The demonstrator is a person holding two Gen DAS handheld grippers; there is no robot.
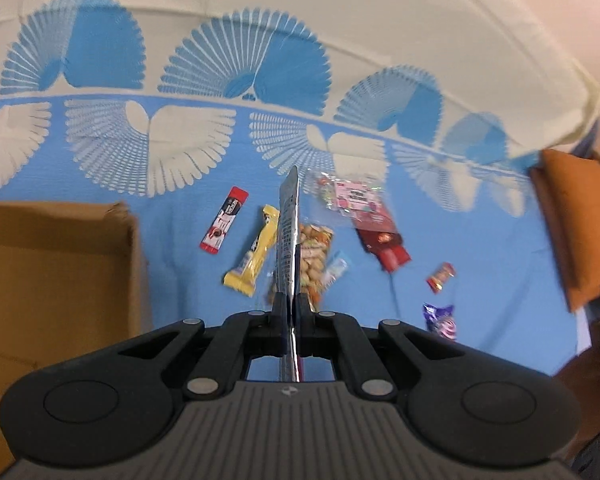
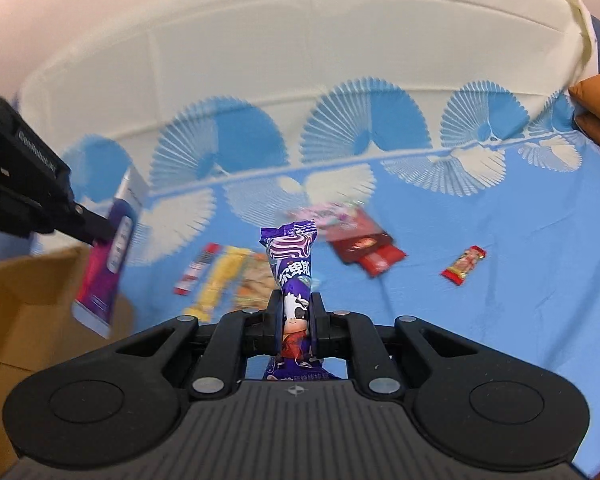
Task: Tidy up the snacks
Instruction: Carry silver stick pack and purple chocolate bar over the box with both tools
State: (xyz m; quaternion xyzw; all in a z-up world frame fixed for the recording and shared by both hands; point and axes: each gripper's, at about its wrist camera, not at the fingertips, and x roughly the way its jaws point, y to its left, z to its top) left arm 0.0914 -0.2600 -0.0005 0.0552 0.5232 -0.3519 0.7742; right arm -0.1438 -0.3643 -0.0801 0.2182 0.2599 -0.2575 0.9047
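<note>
Both grippers pinch packets, the left gripper (image 1: 291,304) a silver sachet (image 1: 288,232) edge-on and the right gripper (image 2: 296,312) a purple candy packet (image 2: 294,276), so each should swing over the cardboard box (image 1: 56,264) before letting go.

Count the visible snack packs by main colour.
Red: 3 (red bar, dark red packet, small red candy)
Purple: 2 (purple candy, purple packet)
Yellow: 1 (yellow bar)
Pink: 1 (pink candy bag)
Light blue: 1 (light blue candy)
Clear: 1 (peanut bag)
Total: 9
</note>
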